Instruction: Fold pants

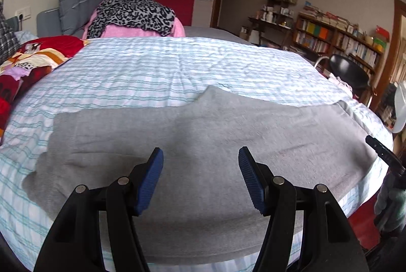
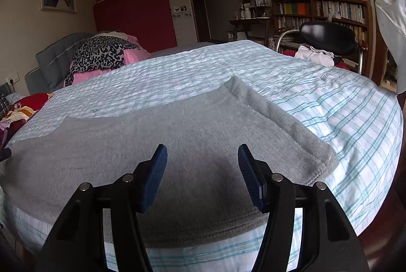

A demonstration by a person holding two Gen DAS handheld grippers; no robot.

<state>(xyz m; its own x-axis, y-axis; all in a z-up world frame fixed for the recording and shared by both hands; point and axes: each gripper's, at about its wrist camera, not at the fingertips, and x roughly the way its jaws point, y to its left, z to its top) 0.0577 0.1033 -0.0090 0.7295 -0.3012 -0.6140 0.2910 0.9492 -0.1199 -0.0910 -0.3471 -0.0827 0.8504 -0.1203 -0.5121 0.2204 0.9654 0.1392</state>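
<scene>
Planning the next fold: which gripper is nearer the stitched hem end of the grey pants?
Right. The right gripper hovers open just beside the stitched hem of the grey pants. The left gripper hangs open over mid-garment, farther along.

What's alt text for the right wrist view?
Grey pants lie flat across a striped bedspread, hemmed end to the right. The right gripper hangs open above them, holding nothing. Behind: piled clothes, a bookshelf, a black chair.

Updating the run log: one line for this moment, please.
left gripper: open, empty | right gripper: open, empty | pants: flat on bed
</scene>
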